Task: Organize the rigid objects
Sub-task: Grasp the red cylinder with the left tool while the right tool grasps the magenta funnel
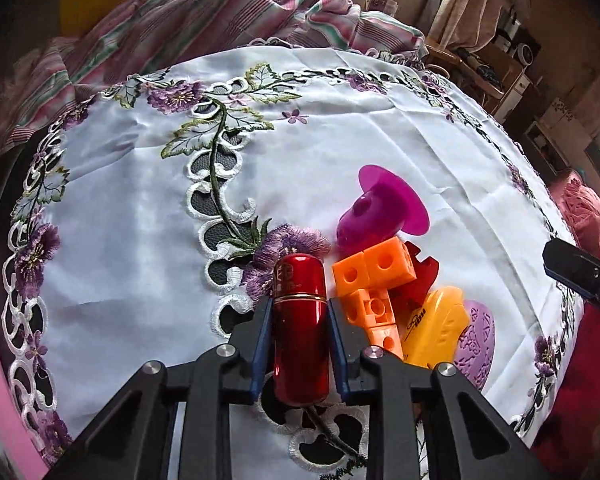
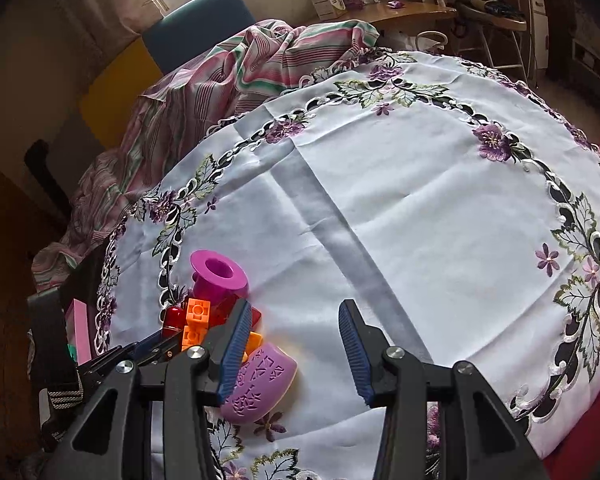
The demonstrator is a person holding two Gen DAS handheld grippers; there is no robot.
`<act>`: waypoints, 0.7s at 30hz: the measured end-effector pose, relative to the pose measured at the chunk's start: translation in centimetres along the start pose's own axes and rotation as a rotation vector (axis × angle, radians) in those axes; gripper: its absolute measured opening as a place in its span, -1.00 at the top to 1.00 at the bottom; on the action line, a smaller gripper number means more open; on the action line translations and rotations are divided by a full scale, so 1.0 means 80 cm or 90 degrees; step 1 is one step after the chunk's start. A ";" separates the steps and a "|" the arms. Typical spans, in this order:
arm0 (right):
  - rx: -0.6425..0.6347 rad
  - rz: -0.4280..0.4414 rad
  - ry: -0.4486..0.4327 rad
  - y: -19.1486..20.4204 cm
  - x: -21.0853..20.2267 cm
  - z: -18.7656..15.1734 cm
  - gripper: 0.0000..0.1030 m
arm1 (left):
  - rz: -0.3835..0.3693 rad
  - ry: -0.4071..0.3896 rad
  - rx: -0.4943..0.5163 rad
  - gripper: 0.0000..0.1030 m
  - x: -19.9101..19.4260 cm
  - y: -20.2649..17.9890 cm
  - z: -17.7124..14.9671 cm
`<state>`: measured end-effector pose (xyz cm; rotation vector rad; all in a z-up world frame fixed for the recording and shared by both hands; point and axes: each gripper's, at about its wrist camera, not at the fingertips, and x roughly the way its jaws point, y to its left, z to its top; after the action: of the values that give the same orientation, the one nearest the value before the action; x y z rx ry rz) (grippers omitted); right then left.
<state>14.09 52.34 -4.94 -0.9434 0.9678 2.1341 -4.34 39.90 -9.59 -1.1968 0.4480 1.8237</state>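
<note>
Left wrist view, far left: embroidered white tablecloth lies bare, with a striped pink fabric bunched beyond its far edge. Centre, near: left gripper has its blue pads pressed against both flanks of the red capsule-shaped case, which lies lengthwise between the fingers, domed end pointing far, its underside apparently on the cloth. Risk 1: the case is glossy and rounded, so the pinch may slide toward one end and squirt it out if lifted quickly; the gold seam suggests a cap that could separate. Immediately right of the case: orange linking cubes, touching or nearly touching the right finger. Risk 2: any sideways sweep would drag the cubes and upset the pile behind, namely the magenta flanged spool, a dark red notched piece, a yellow plastic piece and a lilac embossed oval, all leaning on one another. Risk 3: the thin cloth could snag on a fingertip at the cutwork holes and pull everything. Far right: right gripper stands spread and empty in its own view, its left finger just over the oval; judged close enough to collide with the left hand's lift path.
</note>
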 end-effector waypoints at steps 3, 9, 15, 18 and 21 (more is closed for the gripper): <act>-0.012 -0.002 0.004 0.004 0.002 -0.001 0.11 | 0.008 0.002 0.013 0.48 -0.002 0.002 -0.005; -0.014 0.008 0.020 0.006 0.008 -0.006 0.11 | 0.017 -0.014 0.001 0.49 -0.027 0.013 -0.022; 0.020 0.099 0.057 0.013 0.015 -0.013 0.11 | 0.026 -0.052 0.008 0.49 -0.064 0.019 -0.074; 0.029 0.147 0.075 0.028 0.022 -0.011 0.11 | 0.022 -0.064 0.003 0.49 -0.080 0.024 -0.092; 0.023 0.154 0.106 0.051 0.047 -0.001 0.11 | 0.029 -0.086 0.013 0.49 -0.104 0.023 -0.106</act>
<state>8.98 50.90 -6.44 -1.0434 1.2545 2.2526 0.03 29.11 -6.67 -1.0496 0.4199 1.9210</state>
